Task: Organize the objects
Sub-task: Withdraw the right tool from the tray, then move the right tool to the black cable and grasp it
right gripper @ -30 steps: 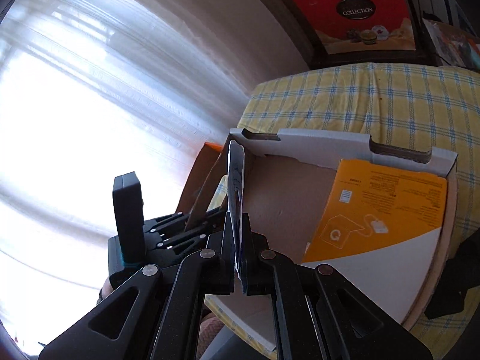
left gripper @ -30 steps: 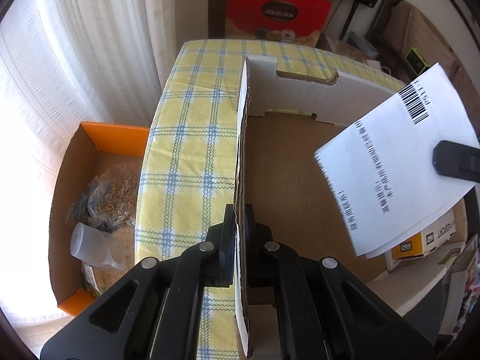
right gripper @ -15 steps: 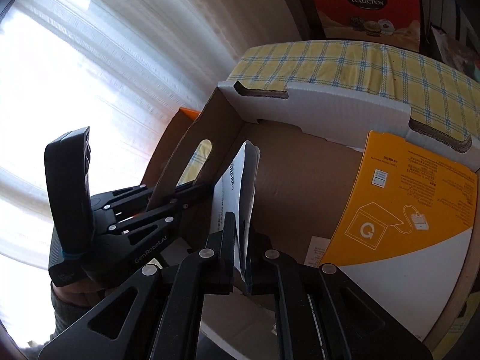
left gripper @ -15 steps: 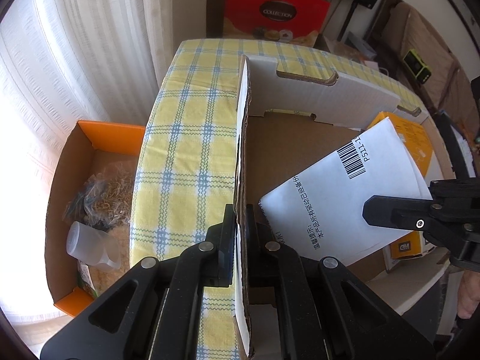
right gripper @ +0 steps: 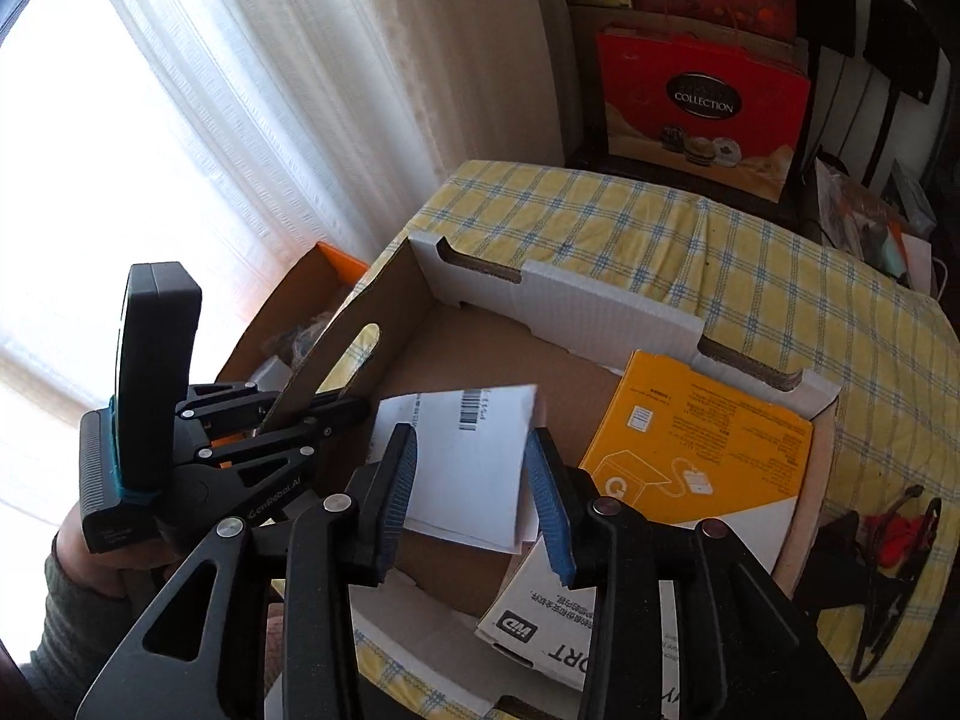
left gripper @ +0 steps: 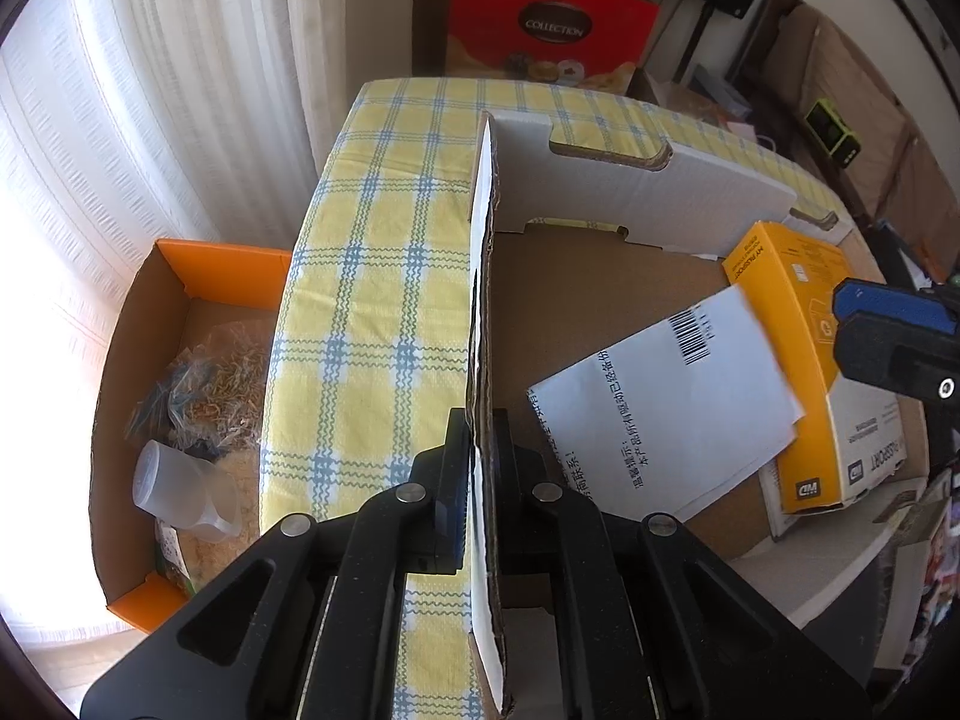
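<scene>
Opening its jaws, the right gripper (right gripper: 471,489) was letting go of the white leaflet (right gripper: 465,468), which was seen between the blue pads but no longer pressed by them. In the left wrist view the leaflet (left gripper: 666,408) lay inside the cardboard tray (left gripper: 576,300), at about 4 o'clock from the tray's middle, with its right edge leaning on the yellow box (left gripper: 804,360). The left gripper (left gripper: 480,480) was clamped tight on the left wall of the tray, near its front corner. I judged that the leaflet was not yet flat, so it could slide or turn when it settled, and it could end crooked over the yellow box and not beside it. If the right gripper went away low, one pad might catch the paper edge and pull it out again. A pull from the left gripper might also bend the thin wall, or shift the tray on the checked cloth (left gripper: 372,276) toward the table edge, under which the orange box (left gripper: 174,276) stood.
</scene>
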`<state>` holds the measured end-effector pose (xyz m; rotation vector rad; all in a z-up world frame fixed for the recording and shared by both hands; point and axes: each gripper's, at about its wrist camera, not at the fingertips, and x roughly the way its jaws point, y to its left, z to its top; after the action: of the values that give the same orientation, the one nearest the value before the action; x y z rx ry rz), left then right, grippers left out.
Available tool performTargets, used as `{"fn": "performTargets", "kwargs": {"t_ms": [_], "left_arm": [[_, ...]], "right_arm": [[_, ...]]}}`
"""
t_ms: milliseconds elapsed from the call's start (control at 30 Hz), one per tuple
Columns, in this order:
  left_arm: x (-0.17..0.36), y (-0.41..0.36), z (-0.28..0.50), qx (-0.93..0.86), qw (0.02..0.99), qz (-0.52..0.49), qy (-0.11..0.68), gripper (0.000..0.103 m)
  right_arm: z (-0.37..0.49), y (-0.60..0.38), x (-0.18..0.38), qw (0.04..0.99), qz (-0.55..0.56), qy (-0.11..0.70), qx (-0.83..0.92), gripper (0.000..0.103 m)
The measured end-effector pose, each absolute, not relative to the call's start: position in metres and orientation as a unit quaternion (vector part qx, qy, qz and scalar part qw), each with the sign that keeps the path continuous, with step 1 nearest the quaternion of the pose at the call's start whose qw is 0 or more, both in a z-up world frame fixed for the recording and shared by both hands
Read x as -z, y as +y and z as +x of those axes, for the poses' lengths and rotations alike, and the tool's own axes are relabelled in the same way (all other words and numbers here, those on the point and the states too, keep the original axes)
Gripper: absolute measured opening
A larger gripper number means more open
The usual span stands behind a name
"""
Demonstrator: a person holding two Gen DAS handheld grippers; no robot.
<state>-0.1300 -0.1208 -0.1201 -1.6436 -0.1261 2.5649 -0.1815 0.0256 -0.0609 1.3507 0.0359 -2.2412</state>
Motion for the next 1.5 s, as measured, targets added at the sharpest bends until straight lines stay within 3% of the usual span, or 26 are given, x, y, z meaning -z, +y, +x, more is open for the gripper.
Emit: {"fn": "performTargets", "kwargs": {"t_ms": [733,1500], "left_arm": [[0.119,-0.121,-0.128,-0.840,0.047,-0.539,-0.042,0.006],[0.120,-0.120,-0.126,-0.841,0.047,-0.537,-0.042,0.006]], "right_arm": [[-0.162,0.164,0.023,0.130,0.464,-0.008,0.876,0.053],[-0.176,0.317,0.099,-0.036,0.527,-0.097,0.844,0.057]]}}
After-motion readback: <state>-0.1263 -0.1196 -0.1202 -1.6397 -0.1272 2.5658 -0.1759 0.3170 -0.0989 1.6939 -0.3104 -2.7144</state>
